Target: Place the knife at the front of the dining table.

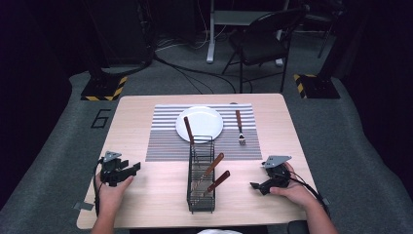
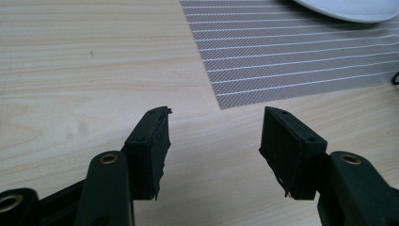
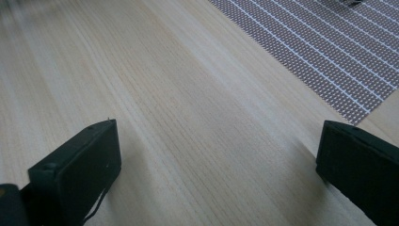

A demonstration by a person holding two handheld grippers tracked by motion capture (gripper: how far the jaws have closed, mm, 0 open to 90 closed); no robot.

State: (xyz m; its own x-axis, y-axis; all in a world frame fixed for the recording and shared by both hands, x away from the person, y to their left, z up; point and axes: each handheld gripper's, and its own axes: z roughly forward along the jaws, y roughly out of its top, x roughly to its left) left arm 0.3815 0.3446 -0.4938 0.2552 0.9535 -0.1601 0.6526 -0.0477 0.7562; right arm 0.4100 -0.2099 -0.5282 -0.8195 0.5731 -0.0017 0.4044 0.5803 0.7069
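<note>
The wire cutlery rack (image 1: pixel 200 178) stands mid-counter between both grippers, well apart from each: left gripper (image 1: pixel 130 169) to its left with jaws part-open on nothing, right gripper (image 1: pixel 257 186) to its right, jaws wide and empty

The tabletop (image 1: pixel 146 195) is pale wood with a fine grain. On it lies a placemat (image 1: pixel 165 141) striped grey and white, bearing a plain white plate (image 1: pixel 207 122). The wire cutlery basket (image 1: pixel 200 195) is black; the utensils in it and the fork (image 1: pixel 239 127) have reddish-brown handles. Each hand-held gripper, left (image 1: pixel 130 168) and right (image 1: pixel 255 186), is black with a grey plate on top.
</note>
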